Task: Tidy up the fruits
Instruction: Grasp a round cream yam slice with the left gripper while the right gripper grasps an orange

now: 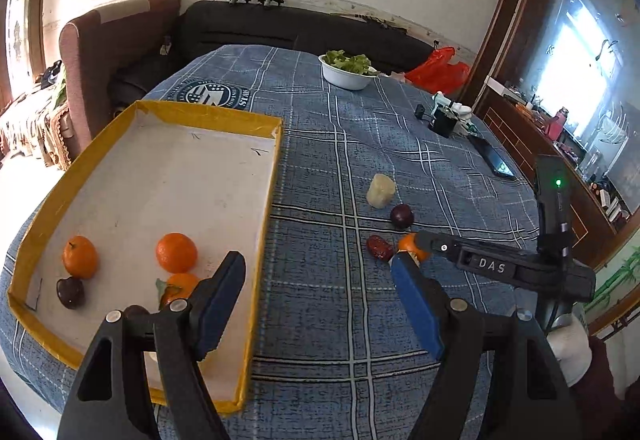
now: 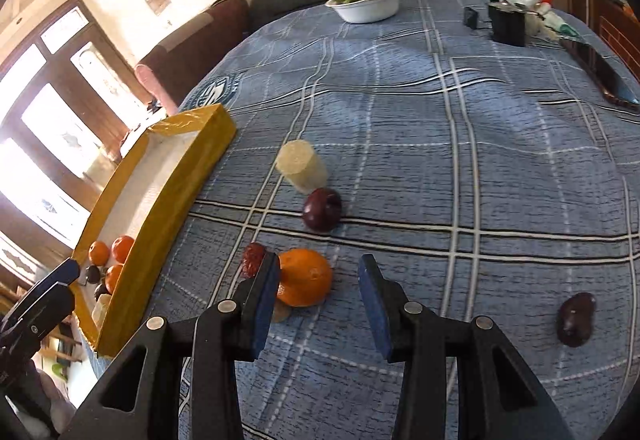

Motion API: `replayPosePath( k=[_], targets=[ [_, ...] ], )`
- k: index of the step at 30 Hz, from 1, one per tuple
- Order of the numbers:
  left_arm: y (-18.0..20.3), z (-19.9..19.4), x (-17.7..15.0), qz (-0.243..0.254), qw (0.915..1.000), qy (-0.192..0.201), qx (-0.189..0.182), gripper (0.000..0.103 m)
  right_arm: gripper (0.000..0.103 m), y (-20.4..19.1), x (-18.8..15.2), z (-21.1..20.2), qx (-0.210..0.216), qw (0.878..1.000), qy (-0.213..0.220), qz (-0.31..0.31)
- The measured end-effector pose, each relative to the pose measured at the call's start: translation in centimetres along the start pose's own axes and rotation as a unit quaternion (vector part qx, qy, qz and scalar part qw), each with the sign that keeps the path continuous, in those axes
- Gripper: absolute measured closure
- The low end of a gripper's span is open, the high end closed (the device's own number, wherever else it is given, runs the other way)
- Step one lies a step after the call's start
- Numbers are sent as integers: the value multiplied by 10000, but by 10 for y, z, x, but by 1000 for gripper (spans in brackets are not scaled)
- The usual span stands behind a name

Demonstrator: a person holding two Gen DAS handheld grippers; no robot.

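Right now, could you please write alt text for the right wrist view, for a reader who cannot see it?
The right tongs stand open over a blue plaid tablecloth, just short of an orange that sits between their tips. Beyond it lie a dark plum and a pale cylindrical piece, with a yellow-rimmed tray holding more fruit at left.

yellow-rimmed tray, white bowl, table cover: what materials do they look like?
Tray: likely cardboard, its walls wrapped in glossy yellow tape, which wrinkles at the corners; matte white floor with scuffs.
White bowl: smooth and glossy, with a thin rolled rim; enamel or plastic, can't tell.
Table cover: woven plaid fabric, matte, with creases and ripples.
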State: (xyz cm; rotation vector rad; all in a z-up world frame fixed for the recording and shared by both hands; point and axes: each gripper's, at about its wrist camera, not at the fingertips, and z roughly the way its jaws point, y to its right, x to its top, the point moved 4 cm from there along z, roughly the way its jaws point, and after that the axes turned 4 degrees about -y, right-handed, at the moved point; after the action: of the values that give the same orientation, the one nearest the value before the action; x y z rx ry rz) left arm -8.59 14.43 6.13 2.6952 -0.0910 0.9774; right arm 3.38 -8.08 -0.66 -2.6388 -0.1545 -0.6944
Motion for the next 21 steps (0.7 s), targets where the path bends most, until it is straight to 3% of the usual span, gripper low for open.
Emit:
replayPosePath(
  k=[8,11,15,21],
  targets=[
    [9,37,31,-334,9985,-294,-306,28,58,-11,-6,19,230,9995,-200,-86],
    [21,60,46,-244,9984,-446,-245,28,64,-13,-8,20,146,9997,-91,-199],
    [37,91,62,-74,9978,-582,-300,28,65,2,-8,16,288,9996,61,58],
    [56,138,72,250,9966,-777,-83,29,65,23,-8,2,234,9986,308,360]
  ],
)
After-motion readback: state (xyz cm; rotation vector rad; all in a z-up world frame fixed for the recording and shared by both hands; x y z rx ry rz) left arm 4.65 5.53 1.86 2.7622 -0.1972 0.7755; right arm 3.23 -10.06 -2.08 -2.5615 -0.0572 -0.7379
